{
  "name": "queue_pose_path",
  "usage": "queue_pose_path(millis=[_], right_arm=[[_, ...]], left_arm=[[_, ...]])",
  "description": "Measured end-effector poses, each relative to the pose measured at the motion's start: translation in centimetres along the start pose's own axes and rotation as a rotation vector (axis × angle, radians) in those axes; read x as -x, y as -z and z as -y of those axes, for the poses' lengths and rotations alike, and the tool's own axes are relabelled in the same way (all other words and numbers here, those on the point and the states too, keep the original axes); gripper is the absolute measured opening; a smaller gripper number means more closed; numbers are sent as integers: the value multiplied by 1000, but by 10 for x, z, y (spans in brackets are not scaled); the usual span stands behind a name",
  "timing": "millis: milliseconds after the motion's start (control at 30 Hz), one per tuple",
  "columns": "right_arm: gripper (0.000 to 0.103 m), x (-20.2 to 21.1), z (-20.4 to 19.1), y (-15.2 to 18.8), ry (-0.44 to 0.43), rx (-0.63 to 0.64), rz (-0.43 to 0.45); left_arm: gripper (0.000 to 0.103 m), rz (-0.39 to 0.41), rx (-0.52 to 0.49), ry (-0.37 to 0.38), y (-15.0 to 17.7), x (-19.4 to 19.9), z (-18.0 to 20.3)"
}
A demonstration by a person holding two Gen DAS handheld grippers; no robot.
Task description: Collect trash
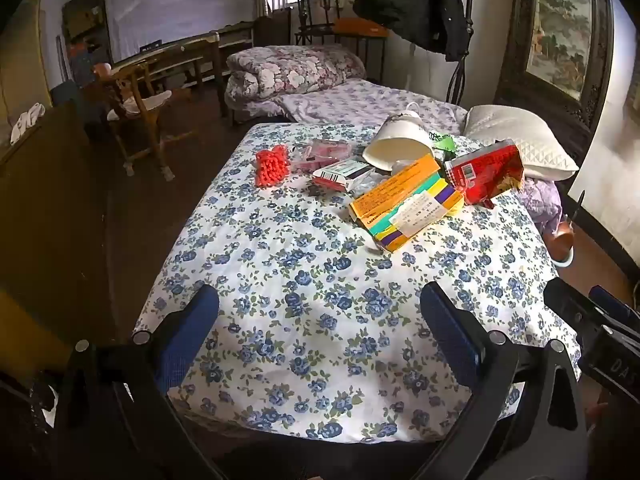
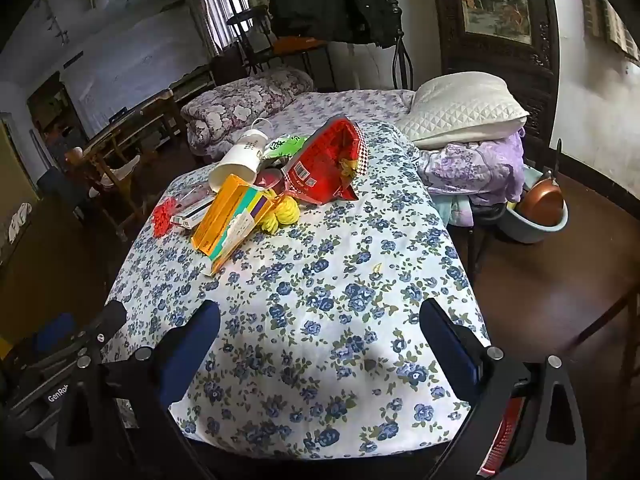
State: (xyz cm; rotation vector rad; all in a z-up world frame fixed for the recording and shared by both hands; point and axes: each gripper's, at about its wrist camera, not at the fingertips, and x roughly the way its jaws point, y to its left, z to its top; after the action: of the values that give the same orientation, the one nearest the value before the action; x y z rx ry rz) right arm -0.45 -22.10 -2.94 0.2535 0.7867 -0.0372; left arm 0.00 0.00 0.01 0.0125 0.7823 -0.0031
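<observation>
Trash lies in a heap at the far end of a bed with a blue-flowered sheet (image 1: 312, 300). An orange, green and purple carton (image 1: 404, 202) (image 2: 230, 216) is nearest. Behind it are a red snack bag (image 1: 486, 174) (image 2: 328, 168), a white paper cup on its side (image 1: 398, 144) (image 2: 240, 160), a small red-and-white box (image 1: 340, 174), a red net (image 1: 272, 166) (image 2: 162, 212), a yellow net (image 2: 284, 216) and a green wrapper (image 2: 286, 146). My left gripper (image 1: 320, 340) and right gripper (image 2: 320, 352) hover open over the near end, nothing between their fingers.
A white pillow (image 2: 460, 108) lies on lilac bedding (image 2: 476, 164) at the right. A basin holding a brown pan (image 2: 538, 210) stands on the floor. A folded floral quilt (image 1: 292, 68) lies beyond the heap. A wooden chair (image 1: 136, 120) and dark cabinet (image 1: 44, 200) stand left.
</observation>
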Motion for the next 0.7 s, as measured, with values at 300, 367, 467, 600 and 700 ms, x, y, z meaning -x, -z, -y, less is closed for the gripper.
queue_pose_path(millis=[300,367,467,600,700], right_arm=[[97,-1,1,0,-11,-10,-2],[97,-1,1,0,-10,-10,-2],[97,-1,1,0,-10,-9,-2],[97,-1,1,0,-10,-9,-2],[97,-1,1,0,-10,-10,-2]], left_arm=[[96,-2,0,-1,1,-1,2],[96,-2,2,0,1,-1,2],[96,-3,9,4,0,-3,2],[96,-3,2,3,1,-1,2],[96,-3,2,4,1,-1,2]])
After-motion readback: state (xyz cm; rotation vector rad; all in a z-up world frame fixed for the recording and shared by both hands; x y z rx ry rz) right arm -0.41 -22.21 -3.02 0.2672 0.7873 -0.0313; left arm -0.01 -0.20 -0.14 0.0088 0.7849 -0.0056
